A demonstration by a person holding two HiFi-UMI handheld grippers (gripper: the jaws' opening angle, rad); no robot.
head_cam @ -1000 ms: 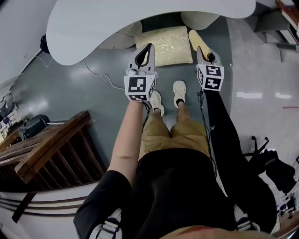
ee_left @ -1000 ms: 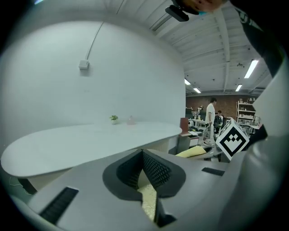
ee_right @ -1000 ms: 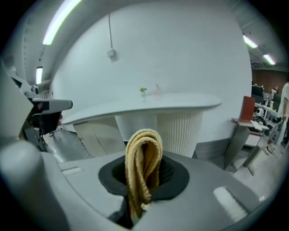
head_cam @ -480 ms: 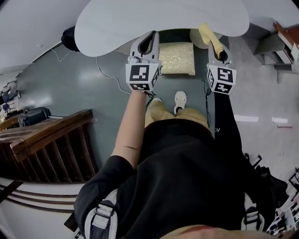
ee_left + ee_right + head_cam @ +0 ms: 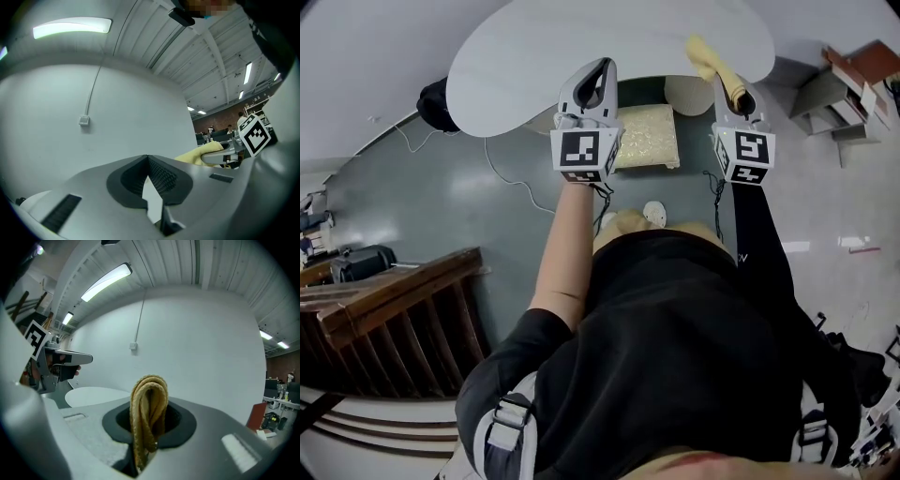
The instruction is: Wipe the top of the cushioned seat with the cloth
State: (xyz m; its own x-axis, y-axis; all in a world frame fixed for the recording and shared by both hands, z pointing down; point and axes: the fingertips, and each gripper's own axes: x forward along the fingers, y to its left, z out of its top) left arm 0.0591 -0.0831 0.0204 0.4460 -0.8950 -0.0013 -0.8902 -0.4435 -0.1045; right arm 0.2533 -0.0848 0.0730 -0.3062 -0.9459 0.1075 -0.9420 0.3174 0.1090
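Bright ceiling tube lights (image 5: 72, 27), sharp focus, heavy fisheye edges

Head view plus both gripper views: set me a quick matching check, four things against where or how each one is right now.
1. left gripper
2. folded yellow cloth
3. pale gold square cushioned seat
4. white rounded tabletop

A. pinched in the right gripper
B. jaws together, nothing held
C. at the top of the head view, past the seat
D. low down, between the two grippers in the head view

Pairs: 1-B, 2-A, 3-D, 4-C.
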